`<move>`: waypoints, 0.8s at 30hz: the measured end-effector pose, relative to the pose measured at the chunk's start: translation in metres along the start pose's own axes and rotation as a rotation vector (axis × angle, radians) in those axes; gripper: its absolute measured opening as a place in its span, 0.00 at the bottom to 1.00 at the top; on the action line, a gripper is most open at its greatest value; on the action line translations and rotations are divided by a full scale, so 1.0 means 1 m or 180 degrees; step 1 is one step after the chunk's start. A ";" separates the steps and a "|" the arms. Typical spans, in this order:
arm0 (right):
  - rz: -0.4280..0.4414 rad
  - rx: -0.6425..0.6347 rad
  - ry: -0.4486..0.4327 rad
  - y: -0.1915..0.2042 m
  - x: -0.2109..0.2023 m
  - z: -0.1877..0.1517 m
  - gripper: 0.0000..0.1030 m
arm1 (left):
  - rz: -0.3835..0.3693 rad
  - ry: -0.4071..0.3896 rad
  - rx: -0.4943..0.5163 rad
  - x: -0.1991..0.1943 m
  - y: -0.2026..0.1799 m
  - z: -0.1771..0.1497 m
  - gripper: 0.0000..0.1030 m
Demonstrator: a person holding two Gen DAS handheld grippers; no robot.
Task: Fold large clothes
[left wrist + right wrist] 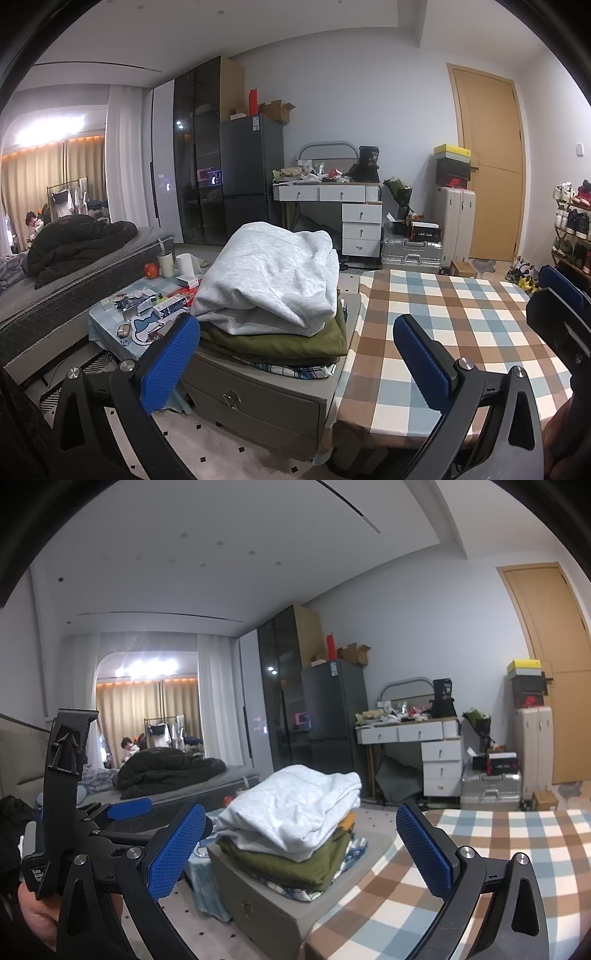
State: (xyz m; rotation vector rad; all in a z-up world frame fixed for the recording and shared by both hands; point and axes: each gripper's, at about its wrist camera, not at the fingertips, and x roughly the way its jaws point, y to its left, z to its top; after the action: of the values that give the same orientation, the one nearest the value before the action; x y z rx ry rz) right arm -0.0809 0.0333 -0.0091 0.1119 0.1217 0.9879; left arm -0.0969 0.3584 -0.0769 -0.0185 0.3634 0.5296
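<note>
Left hand-held gripper (295,363) and right hand-held gripper (301,849): both wide, empty; folded grey sweatshirt (269,280) tops stack on drawer cabinet (255,397); checked surface (461,332) bare, folding seemingly finished.

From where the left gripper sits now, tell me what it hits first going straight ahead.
Probably the clothes pile on the grey drawer unit. The open left gripper points at its lower layers, near the olive garment; depth is uncertain.

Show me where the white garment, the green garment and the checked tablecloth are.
white garment (269,273), left wrist view, middle of its top fold.
green garment (280,341), left wrist view, its front edge.
checked tablecloth (517,845), right wrist view, bare part.
</note>
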 end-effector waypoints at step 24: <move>0.0021 0.0104 0.0086 -0.002 0.005 -0.001 1.00 | -0.0017 0.0062 0.0046 0.005 -0.003 0.001 0.99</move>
State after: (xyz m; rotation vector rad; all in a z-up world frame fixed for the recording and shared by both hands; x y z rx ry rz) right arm -0.0772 0.0364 -0.0110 0.1290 0.1622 0.9945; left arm -0.0914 0.3580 -0.0778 -0.0107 0.3862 0.5218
